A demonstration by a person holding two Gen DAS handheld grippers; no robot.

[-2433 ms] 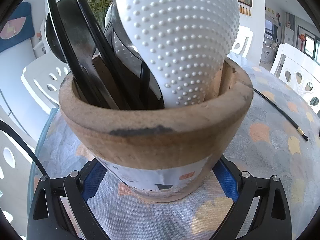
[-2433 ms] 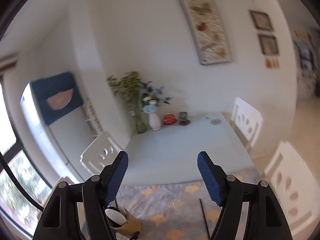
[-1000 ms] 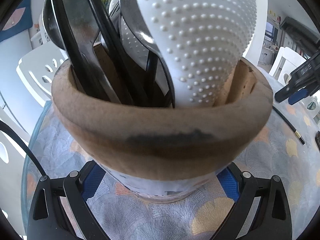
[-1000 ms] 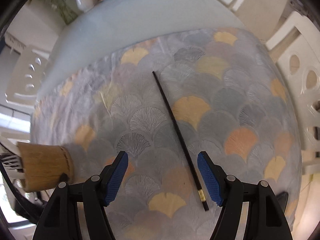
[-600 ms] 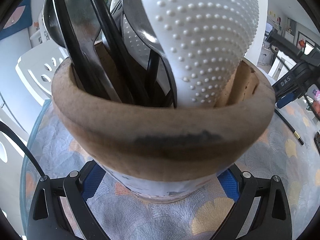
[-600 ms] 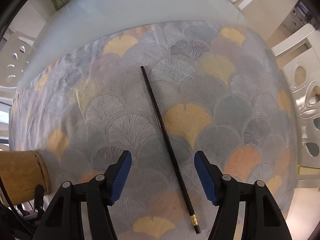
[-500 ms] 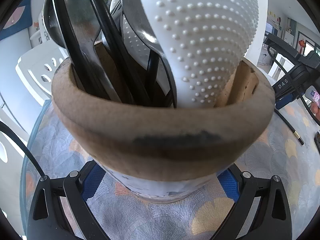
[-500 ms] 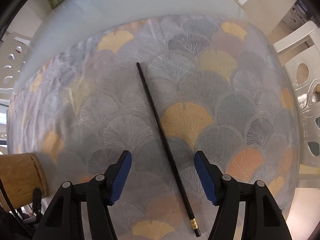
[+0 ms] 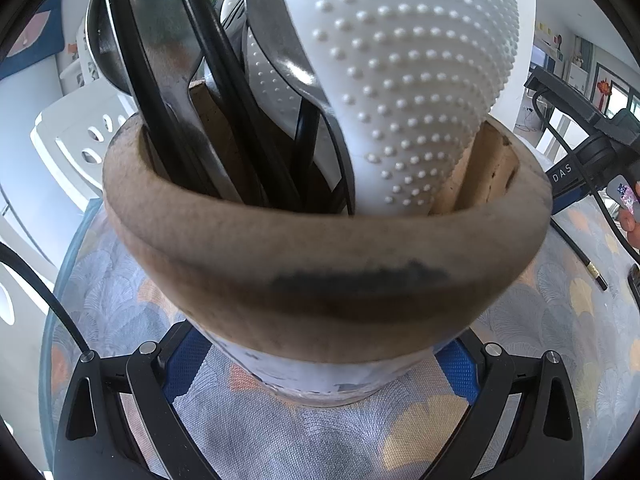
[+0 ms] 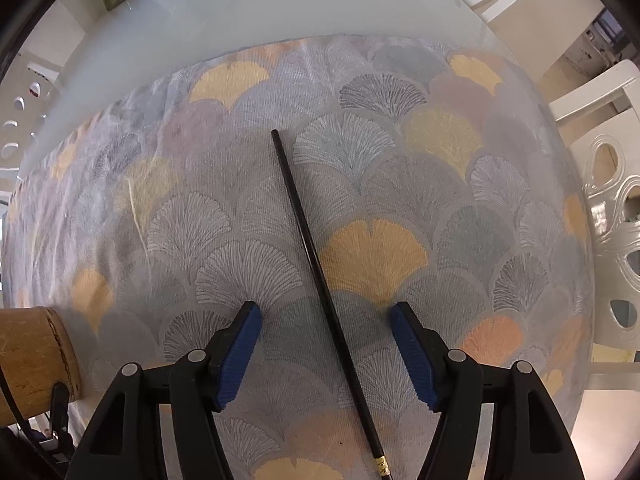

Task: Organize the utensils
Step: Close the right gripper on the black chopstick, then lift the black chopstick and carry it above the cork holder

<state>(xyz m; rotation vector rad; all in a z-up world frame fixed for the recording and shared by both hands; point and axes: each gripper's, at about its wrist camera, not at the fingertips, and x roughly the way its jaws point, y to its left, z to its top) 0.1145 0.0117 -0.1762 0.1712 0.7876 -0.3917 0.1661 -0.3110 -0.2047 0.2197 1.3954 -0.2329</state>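
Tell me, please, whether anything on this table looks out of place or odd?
A single black chopstick lies loose on the patterned tablecloth, apart from the wooden holder where the other utensils stand. The holder's rim also carries a dark smudge.

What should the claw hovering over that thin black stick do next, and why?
Probably close the right gripper on the thin black chopstick: it lies flat on the fan-patterned tablecloth between the open blue pads, which don't touch it yet.
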